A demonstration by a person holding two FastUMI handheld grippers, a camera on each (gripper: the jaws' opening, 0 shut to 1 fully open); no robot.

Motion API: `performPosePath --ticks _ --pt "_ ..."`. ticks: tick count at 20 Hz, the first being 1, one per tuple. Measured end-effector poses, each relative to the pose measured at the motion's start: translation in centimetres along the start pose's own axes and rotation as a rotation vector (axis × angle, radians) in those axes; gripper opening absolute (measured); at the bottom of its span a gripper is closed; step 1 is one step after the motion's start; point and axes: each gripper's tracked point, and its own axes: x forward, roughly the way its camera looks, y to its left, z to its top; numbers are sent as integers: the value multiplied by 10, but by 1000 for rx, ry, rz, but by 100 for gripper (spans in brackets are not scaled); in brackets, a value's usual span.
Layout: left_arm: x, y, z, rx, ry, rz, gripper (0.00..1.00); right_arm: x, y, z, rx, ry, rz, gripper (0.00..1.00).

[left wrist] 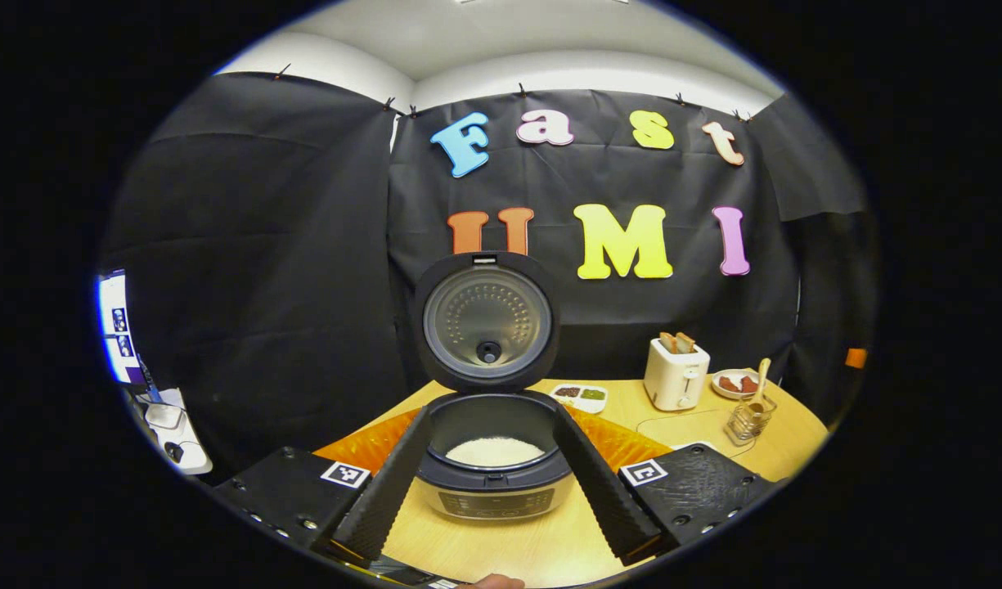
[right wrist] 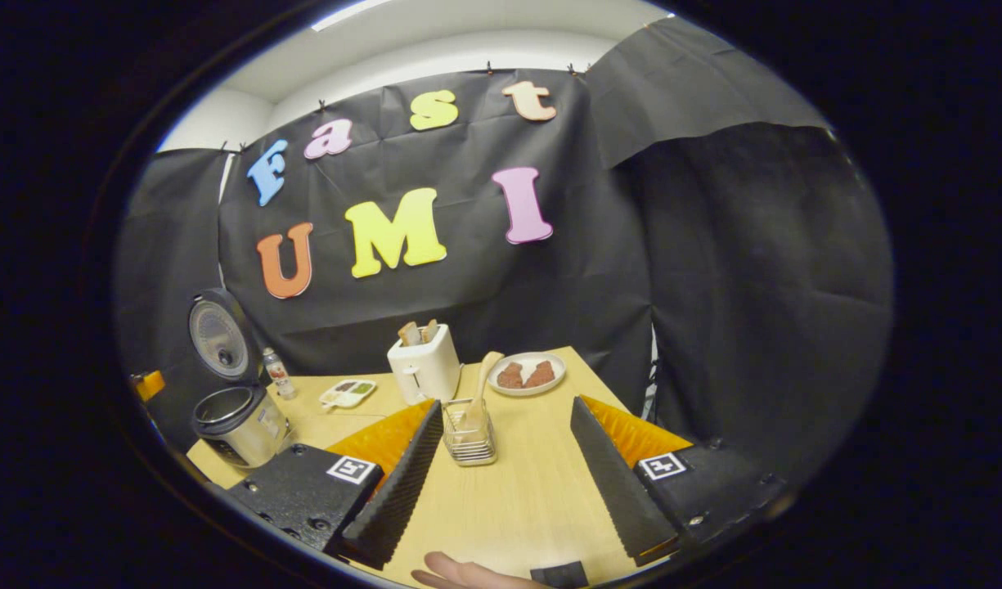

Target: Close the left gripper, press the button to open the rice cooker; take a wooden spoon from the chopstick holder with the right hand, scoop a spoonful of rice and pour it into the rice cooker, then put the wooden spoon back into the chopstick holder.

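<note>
The rice cooker [left wrist: 492, 458] stands open on the table [left wrist: 501, 540], rice [left wrist: 494, 451] inside, between the spread fingers of the left gripper [left wrist: 496, 523]. The right gripper [right wrist: 517, 523], jaws apart, faces the chopstick holder [right wrist: 469, 438], where the wooden spoon [right wrist: 480, 388] stands near the toaster [right wrist: 424, 364].

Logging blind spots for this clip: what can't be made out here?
- Wooden spoon bowl: right gripper view, sunk inside the chopstick holder.
- Rice cooker panel: left gripper view, too small to read.
- Small tray contents: left gripper view, too small to identify.
- Rice cooker pot: right gripper view, rim hides the inside.
</note>
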Motion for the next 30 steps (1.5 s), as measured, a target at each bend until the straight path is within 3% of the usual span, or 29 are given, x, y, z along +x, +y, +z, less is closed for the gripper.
performPosePath --ticks 5,6,9,14,17,18,22,24,25,27,28,30 --pt "-22 6 6 -11 -28 -12 96 28 -5 7 -2 8 5 96" --pt "-26 6 6 -8 -34 -12 96 37 -7 9 3 18 3 100" --pt "-32 0 -5 14 -18 -36 96 80 -8 10 3 36 9 96" --pt "-27 -1 -19 53 1 -32 95 139 17 -18 34 134 104 100" --pt "-21 5 -35 55 46 0 96 173 34 -35 45 182 145 95" --pt "-21 7 -39 63 52 4 96 185 37 -39 45 193 146 99" --pt "-17 12 -44 41 53 23 96 232 39 -58 34 264 107 99" --pt "-16 10 -50 5 57 17 96 254 37 -69 73 318 88 92" --pt "-14 11 -53 -5 61 19 96 263 39 -76 106 360 89 96" --pt "-12 11 -57 -13 63 14 96 281 51 -86 161 415 128 89" --pt "-10 11 -59 -14 65 13 96 287 58 -94 160 444 156 93" --pt "-8 9 -64 -19 75 8 96 303 53 -109 109 486 144 90"
